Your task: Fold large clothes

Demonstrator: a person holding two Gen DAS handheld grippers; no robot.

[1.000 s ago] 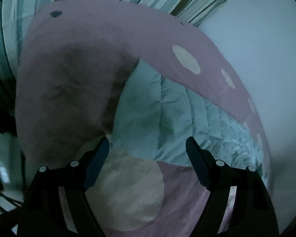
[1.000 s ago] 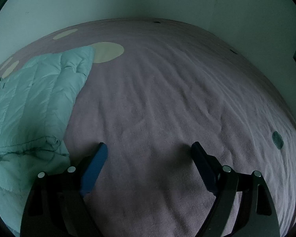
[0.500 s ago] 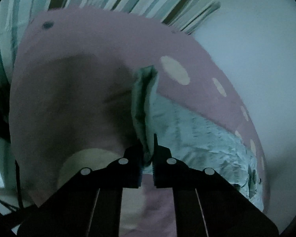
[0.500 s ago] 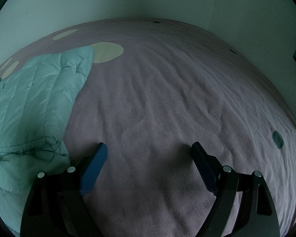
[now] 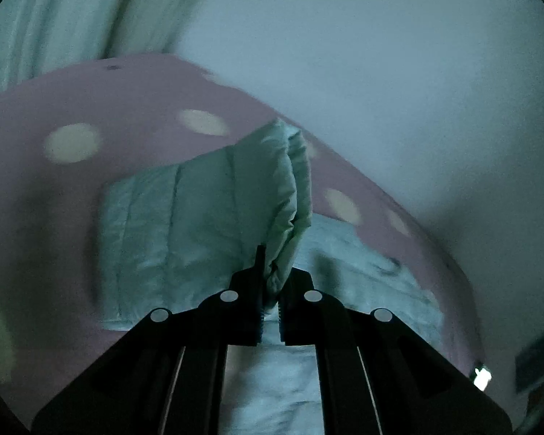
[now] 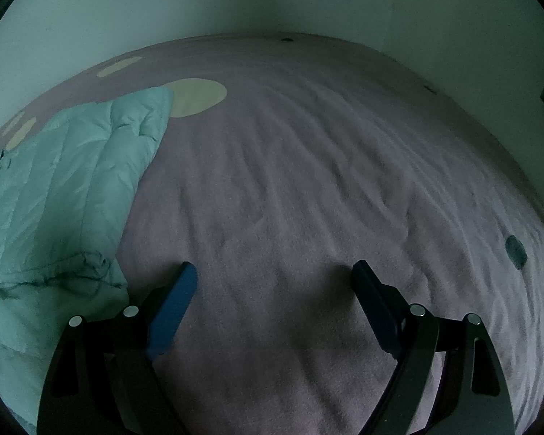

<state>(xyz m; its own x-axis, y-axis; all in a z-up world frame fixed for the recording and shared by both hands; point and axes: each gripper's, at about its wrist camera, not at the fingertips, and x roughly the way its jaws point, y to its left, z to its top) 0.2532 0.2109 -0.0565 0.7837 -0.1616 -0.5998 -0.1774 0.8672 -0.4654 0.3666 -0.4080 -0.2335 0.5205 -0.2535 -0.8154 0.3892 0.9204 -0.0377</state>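
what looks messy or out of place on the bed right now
Nothing damaged or spilled. The mint quilted jacket lies off to one side of the pink blanket, its near edge crumpled. The left gripper pinches one puffy edge up off the bed; the right gripper hangs open over bare blanket.

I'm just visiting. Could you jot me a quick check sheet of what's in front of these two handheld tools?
Surface: pink bedspread with pale dots, wrinkled.
Job's things: mint quilted jacket; one edge lifted off the bed.
Clutter: nothing seen.
Grippers: left tool shut on the jacket's edge; right tool open, low above bare bedspread beside the jacket.
Cables: nothing seen.
Surroundings: plain wall; blurred curtain; dim light.
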